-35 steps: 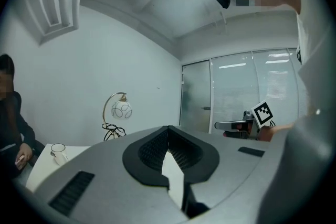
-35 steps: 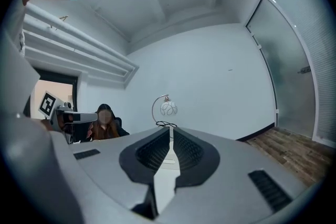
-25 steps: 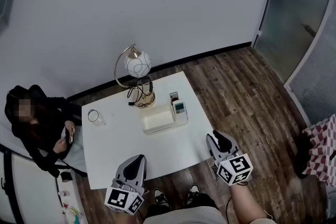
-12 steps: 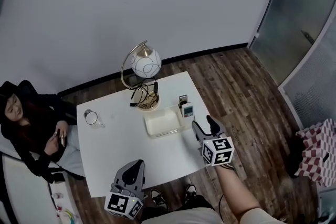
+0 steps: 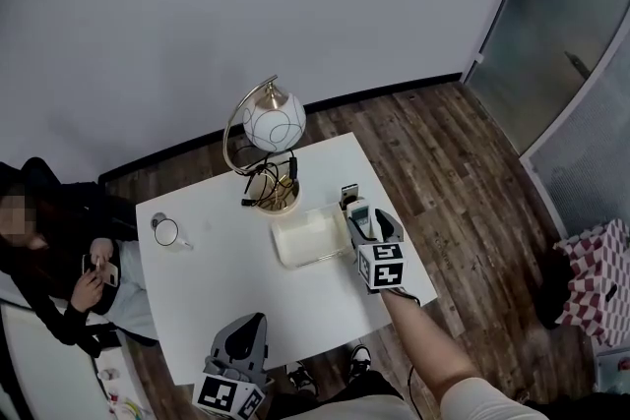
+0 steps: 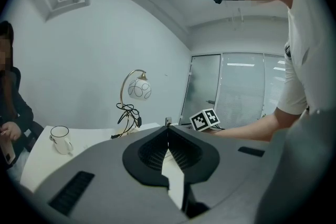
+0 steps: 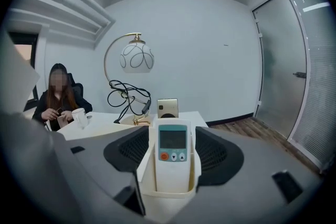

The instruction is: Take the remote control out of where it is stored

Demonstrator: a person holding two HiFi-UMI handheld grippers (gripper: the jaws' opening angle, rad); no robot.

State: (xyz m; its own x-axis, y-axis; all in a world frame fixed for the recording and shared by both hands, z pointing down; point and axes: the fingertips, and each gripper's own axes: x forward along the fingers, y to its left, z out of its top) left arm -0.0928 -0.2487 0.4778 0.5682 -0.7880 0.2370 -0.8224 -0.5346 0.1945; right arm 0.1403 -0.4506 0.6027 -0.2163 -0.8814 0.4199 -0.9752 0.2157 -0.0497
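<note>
The remote control (image 7: 172, 155) stands upright in its cream holder (image 7: 169, 192) on the counter (image 5: 226, 285). The fingers of the right gripper (image 5: 372, 233) have just been opening; they stand wide and flank it without contact. The fingers of the left gripper (image 6: 168, 150) are closed and empty. Judged light, rigid, smooth plastic; grip the exposed upper sides.

One table (image 5: 226, 285), one lamp (image 5: 274, 121), one mug (image 5: 165, 231), one tray (image 5: 307, 237), one remote control (image 7: 172, 157), one seated person (image 5: 54, 246), two tools (image 5: 252, 322) (image 5: 371, 223).

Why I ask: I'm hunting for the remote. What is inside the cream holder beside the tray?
The remote control stands upright in the holder, screen and buttons showing. The holder's front wall covers its lower end and the holder's floor.
</note>
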